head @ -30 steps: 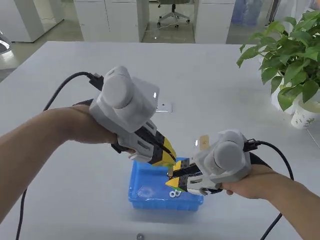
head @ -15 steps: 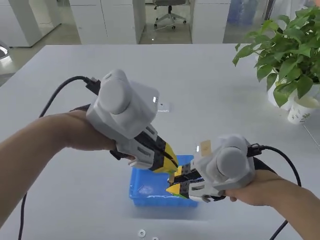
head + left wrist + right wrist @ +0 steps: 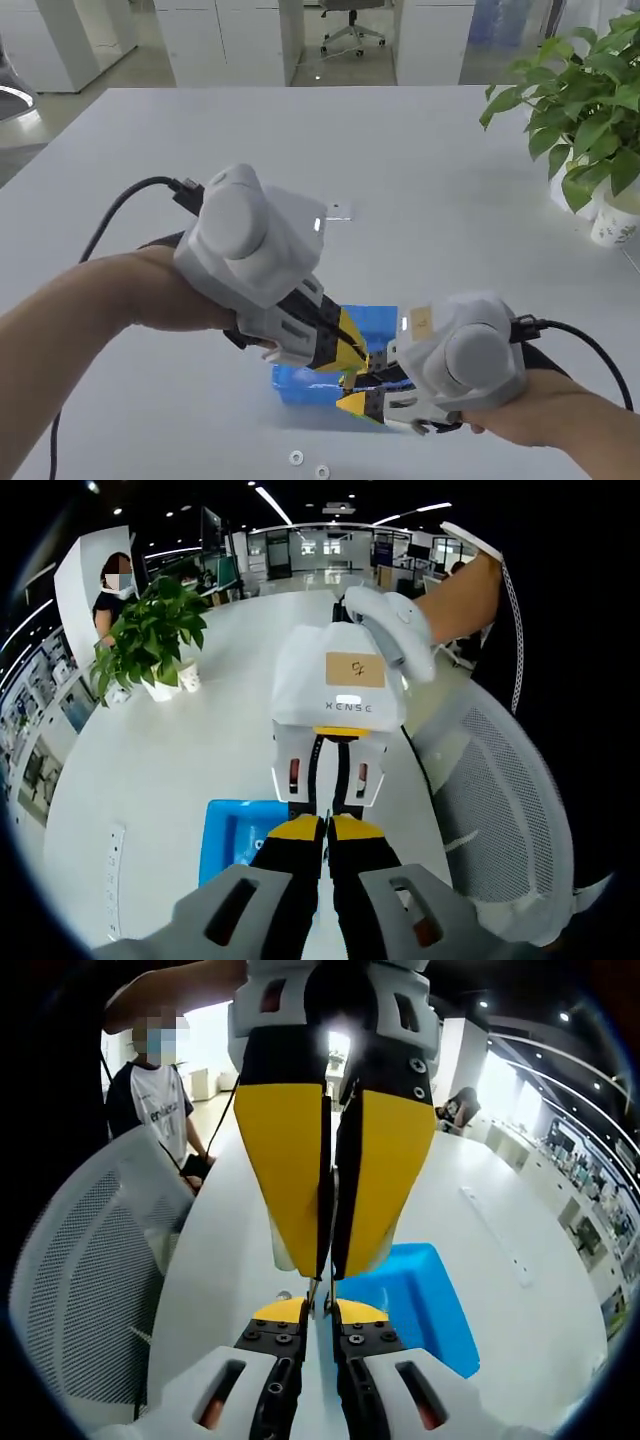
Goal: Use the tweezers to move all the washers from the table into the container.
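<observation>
My left gripper (image 3: 352, 352) and right gripper (image 3: 350, 402) meet tip to tip over the near part of the blue container (image 3: 375, 322). In the right gripper view the left gripper's yellow jaws (image 3: 328, 1265) are shut on thin metal tweezers (image 3: 320, 1295). The tweezers' tips reach down between the right gripper's own jaws (image 3: 320, 1312), which look shut on them. The left gripper (image 3: 326, 830) has its jaws pressed together, with the container (image 3: 225, 830) just to their left. Two washers (image 3: 296, 458) (image 3: 322, 470) lie on the white table in front of the container.
A potted plant (image 3: 590, 120) and a white cup (image 3: 612, 225) stand at the table's right edge. A small white tag (image 3: 338, 211) lies beyond the container. A black cable (image 3: 120, 205) trails from the left gripper. A mesh chair (image 3: 500, 780) stands beside the table.
Both grippers stay tip to tip but have drifted toward the container's near side. The head camera has tilted down, so the two washers on the table have come into view.
</observation>
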### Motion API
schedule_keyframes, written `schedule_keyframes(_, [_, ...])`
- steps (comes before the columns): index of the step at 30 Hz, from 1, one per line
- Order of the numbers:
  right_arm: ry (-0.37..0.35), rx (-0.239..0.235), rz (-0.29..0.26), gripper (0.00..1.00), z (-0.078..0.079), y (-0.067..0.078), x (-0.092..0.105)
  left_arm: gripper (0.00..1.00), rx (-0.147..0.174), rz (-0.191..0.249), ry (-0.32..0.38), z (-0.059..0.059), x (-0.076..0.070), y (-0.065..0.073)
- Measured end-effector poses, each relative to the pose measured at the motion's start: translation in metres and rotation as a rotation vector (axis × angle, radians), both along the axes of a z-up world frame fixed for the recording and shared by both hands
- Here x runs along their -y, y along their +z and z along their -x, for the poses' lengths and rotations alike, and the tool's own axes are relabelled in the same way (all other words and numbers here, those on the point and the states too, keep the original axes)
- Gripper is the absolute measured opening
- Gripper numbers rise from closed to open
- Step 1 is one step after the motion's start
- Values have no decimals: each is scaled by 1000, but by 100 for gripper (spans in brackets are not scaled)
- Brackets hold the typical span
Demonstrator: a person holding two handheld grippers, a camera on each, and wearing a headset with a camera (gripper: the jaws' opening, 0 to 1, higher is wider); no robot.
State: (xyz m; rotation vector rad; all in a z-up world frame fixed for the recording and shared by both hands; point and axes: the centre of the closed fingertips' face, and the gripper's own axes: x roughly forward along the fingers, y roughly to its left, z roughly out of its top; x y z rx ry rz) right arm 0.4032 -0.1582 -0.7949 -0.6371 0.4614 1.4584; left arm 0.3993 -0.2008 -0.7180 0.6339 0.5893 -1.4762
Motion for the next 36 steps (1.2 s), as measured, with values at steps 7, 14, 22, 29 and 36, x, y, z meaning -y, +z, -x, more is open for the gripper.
schedule_keyframes(7, [7, -11, 2, 11, 13, -6, -1, 5, -11, 6, -1, 12, 2, -7])
schedule_keyframes(14, [11, -18, 0, 11, 20, -12, -2, 5, -8, 10, 0, 19, 1, -12])
schedule_keyframes(22, [14, -25, -7, 12, 26, -19, -3, 5, 1, 12, 2, 24, 0, -19])
schedule_keyframes(29, [15, -32, -12, 12, 32, -25, -4, 5, 4, 16, 6, 30, -1, -26])
schedule_keyframes(36, [11, -40, -18, 12, 39, -33, -6, 5, 11, 21, 10, 36, -2, -34])
